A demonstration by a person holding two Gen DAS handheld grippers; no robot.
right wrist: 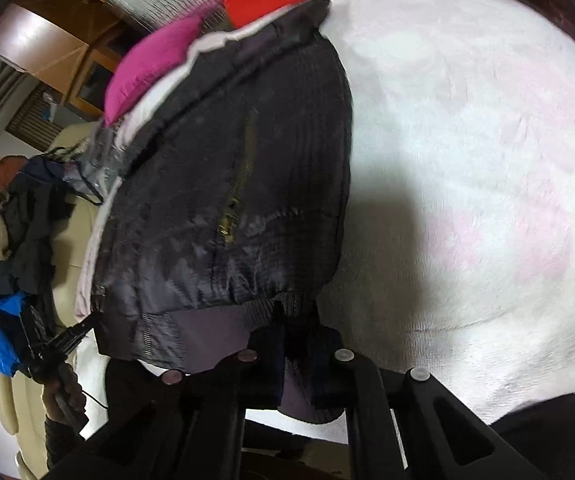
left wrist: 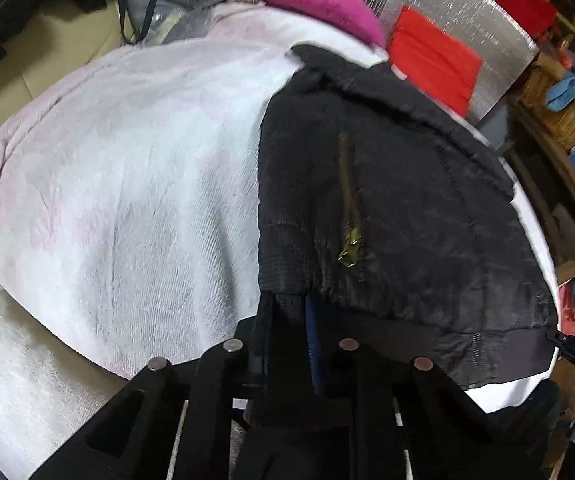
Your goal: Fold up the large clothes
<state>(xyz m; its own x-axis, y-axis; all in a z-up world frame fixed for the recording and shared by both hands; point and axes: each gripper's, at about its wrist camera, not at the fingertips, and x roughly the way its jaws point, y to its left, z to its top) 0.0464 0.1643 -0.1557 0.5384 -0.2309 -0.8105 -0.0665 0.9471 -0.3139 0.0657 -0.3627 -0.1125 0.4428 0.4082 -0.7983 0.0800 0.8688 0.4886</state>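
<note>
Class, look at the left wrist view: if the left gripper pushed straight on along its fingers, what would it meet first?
The left gripper is already shut on the hem of the black jacket, so it would push into the jacket first. The pale pink blanket probably lies right beneath, though depth is unclear.

Your left matte black two-finger handheld gripper point(left wrist: 289, 344) is showing angular plastic linkage arms with slot-shaped cut-outs, each joint carrying a round silver pin head. A blue strip is running along one finger point(left wrist: 314, 344). Your right matte black two-finger handheld gripper point(right wrist: 293, 344) is showing the same black linkage, its pin heads looking pale and faintly pinkish. Seen from the right wrist, a thin black cable is trailing below your hand point(right wrist: 65, 394), and a dark ribbed knit sleeve cuff point(right wrist: 61, 436) is covering your wrist.
</note>
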